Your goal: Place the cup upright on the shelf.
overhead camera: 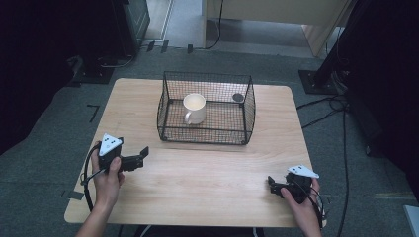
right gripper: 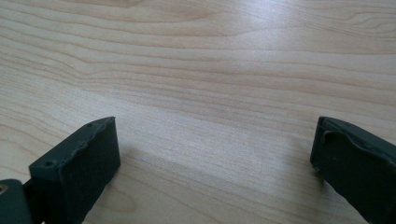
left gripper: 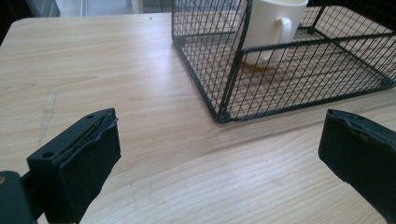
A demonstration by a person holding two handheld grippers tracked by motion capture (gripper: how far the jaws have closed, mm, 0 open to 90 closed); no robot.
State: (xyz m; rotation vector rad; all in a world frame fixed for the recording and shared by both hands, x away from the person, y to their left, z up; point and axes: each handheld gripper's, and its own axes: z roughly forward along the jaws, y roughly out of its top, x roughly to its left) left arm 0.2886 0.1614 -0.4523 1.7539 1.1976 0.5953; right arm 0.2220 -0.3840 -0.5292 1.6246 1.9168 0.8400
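A white mug stands upright inside a black wire basket at the back middle of the wooden table. A small dark round object lies in the basket's far right corner. My left gripper is held over the table's left side, open, nothing between its jaws, pointing toward the basket and the mug. My right gripper hovers low near the front right edge, open, with bare wood between its jaws.
Cables trail over the grey carpet to the right of the table. Dark equipment stands flank the back corners. Bare table surface lies between the two grippers and in front of the basket.
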